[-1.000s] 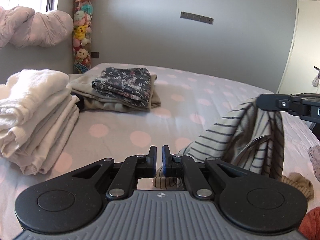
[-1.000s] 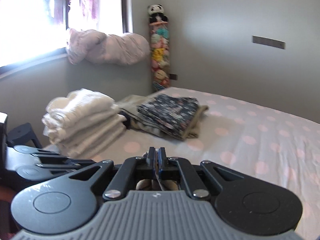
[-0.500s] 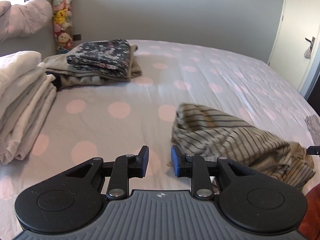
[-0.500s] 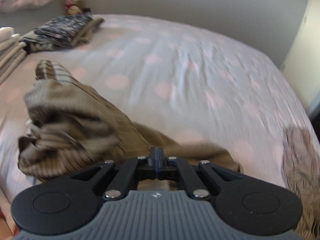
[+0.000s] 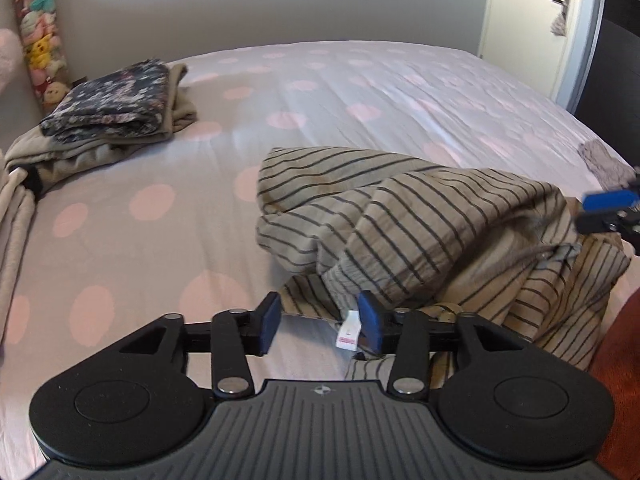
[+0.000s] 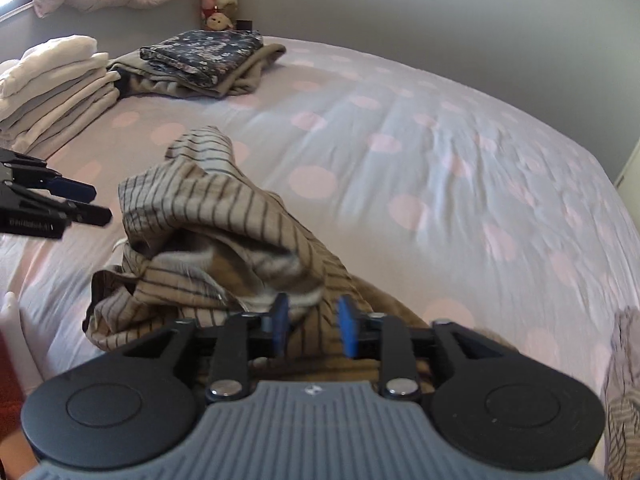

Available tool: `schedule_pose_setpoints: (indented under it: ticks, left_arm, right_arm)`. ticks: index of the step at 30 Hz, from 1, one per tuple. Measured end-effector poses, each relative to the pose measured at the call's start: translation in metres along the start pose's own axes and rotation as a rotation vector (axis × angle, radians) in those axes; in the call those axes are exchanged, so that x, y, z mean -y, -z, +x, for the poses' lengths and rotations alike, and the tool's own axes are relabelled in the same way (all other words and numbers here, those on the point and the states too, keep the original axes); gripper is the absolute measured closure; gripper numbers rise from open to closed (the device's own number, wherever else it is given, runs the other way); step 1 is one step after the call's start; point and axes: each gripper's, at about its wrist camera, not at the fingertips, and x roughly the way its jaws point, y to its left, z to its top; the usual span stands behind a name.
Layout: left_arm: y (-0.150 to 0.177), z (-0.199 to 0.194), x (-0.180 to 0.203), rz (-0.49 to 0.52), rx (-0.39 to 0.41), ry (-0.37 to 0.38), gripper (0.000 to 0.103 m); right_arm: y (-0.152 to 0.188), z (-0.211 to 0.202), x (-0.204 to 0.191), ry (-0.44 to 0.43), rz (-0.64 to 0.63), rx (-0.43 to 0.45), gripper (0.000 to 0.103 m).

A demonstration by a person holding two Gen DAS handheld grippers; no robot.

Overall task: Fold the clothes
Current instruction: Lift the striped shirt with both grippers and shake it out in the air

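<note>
Left gripper (image 5: 319,322) is gaping wide, holding nothing; the crumpled striped garment (image 5: 432,232) is lying on the dotted bedsheet (image 5: 360,92) just ahead-right of it. Right gripper (image 6: 313,326), likewise parted and empty, is hovering over the garment's near edge.

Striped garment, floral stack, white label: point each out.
Striped garment (image 5: 420,208): left wrist view, on its raised upper fold.
Floral stack (image 6: 204,50): right wrist view, on the top folded piece.
White label (image 5: 347,330): left wrist view, on the tag's face.
</note>
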Motion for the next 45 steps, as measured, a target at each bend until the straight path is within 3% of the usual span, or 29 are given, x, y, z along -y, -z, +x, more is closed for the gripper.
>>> schedule_pose_setpoints:
  ticks: [7, 9, 10, 12, 15, 18, 26, 34, 38, 41, 45]
  left_arm:
    - [-0.004, 0.023, 0.016, 0.108, -0.014, 0.028, 0.048]
    - [-0.006, 0.03, 0.017, 0.113, -0.023, 0.042, 0.049]
    - [-0.007, 0.033, 0.018, 0.112, -0.026, 0.056, 0.057]
    - [-0.01, 0.032, 0.017, 0.096, -0.017, 0.098, 0.076]
    - [-0.019, 0.023, 0.015, 0.087, 0.024, 0.082, 0.088]
    - [-0.036, 0.006, 0.012, 0.081, 0.066, 0.055, 0.093]
    - [-0.098, -0.086, 0.005, 0.093, 0.257, -0.044, 0.096]
    - [-0.164, -0.222, 0.002, 0.11, 0.552, -0.209, 0.096]
    - [-0.19, -0.286, 0.005, 0.119, 0.676, -0.289, 0.096]
    - [-0.205, -0.319, 0.012, 0.136, 0.72, -0.325, 0.096]
    - [-0.21, -0.314, 0.024, 0.171, 0.667, -0.318, 0.096]
  right_arm:
    - [-0.008, 0.025, -0.004, -0.008, 0.007, -0.019, 0.062]
    - [-0.007, 0.028, -0.005, -0.015, 0.012, -0.024, 0.067]
    - [-0.007, 0.028, -0.006, -0.021, 0.008, -0.023, 0.082]
    - [-0.007, 0.026, -0.008, -0.029, 0.0, -0.017, 0.094]
    - [-0.013, 0.014, -0.01, 0.002, -0.023, 0.026, 0.097]
    - [-0.029, -0.006, -0.01, 0.049, -0.058, 0.091, 0.097]
    - [-0.099, -0.079, -0.012, 0.152, -0.125, 0.31, 0.098]
    - [-0.169, -0.194, -0.035, 0.207, -0.168, 0.617, 0.098]
    - [-0.19, -0.242, -0.048, 0.199, -0.181, 0.724, 0.098]
    - [-0.198, -0.263, -0.053, 0.193, -0.172, 0.763, 0.098]
    - [-0.189, -0.259, -0.052, 0.186, -0.162, 0.736, 0.098]
